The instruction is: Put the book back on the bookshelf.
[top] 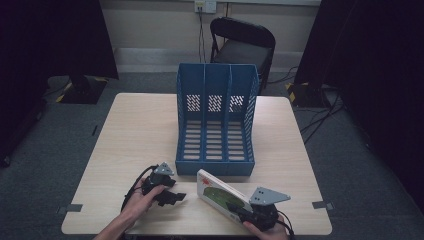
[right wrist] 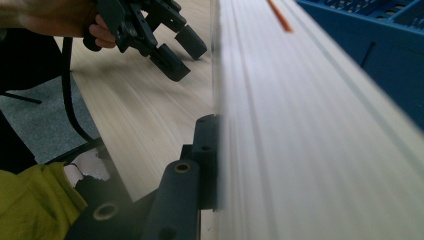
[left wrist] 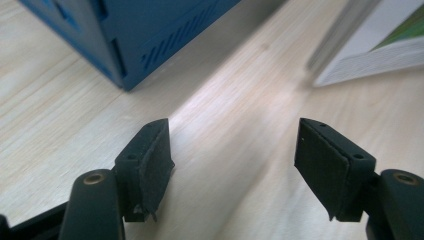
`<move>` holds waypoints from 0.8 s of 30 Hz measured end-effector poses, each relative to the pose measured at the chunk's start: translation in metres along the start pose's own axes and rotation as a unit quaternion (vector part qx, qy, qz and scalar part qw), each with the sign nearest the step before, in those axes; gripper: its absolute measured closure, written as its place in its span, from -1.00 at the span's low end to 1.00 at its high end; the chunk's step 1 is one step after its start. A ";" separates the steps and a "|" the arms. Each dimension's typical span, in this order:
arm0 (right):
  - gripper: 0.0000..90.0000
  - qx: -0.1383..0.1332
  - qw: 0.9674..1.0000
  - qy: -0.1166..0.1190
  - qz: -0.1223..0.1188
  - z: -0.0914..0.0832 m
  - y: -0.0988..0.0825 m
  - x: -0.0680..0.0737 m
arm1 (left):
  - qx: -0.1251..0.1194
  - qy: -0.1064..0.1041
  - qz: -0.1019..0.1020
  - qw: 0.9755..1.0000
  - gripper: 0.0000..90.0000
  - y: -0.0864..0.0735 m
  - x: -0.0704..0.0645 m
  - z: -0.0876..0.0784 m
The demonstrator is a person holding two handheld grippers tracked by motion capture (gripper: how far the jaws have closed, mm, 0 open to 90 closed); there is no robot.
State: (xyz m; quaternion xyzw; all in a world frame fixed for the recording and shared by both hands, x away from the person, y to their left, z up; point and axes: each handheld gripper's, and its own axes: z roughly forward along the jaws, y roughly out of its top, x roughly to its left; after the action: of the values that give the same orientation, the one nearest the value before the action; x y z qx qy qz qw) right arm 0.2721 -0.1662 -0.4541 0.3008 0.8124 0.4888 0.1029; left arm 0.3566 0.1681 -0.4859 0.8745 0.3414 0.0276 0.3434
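Right tongs (top: 245,210) clamp a tilted book (top: 220,194) before the blue file rack (top: 216,120); left tongs (left wrist: 232,165) gape empty over the worktop (left wrist: 235,115), book's corner just beyond.

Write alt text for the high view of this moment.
The right gripper clamps a white book with a green cover, tilted near the table's front edge, before a blue three-slot file rack with bare slots. The left gripper, jaws open on nothing, lies low to the book's left.

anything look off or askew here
Only the book: it stands tilted on the table, clamped by the right gripper, outside the blue file rack. The left gripper is open, holding nothing.
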 end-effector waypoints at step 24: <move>0.71 -0.015 1.000 0.004 -0.004 -0.022 0.019 0.001 | -0.063 0.136 -0.019 0.988 -1.00 -0.024 0.029 0.001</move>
State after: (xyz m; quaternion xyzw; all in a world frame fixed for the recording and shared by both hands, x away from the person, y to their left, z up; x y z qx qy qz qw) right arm 0.2689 -0.1754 -0.4264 0.2944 0.8064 0.5018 0.1060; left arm 0.3651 0.1982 -0.5066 0.8324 0.3995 0.1614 0.3485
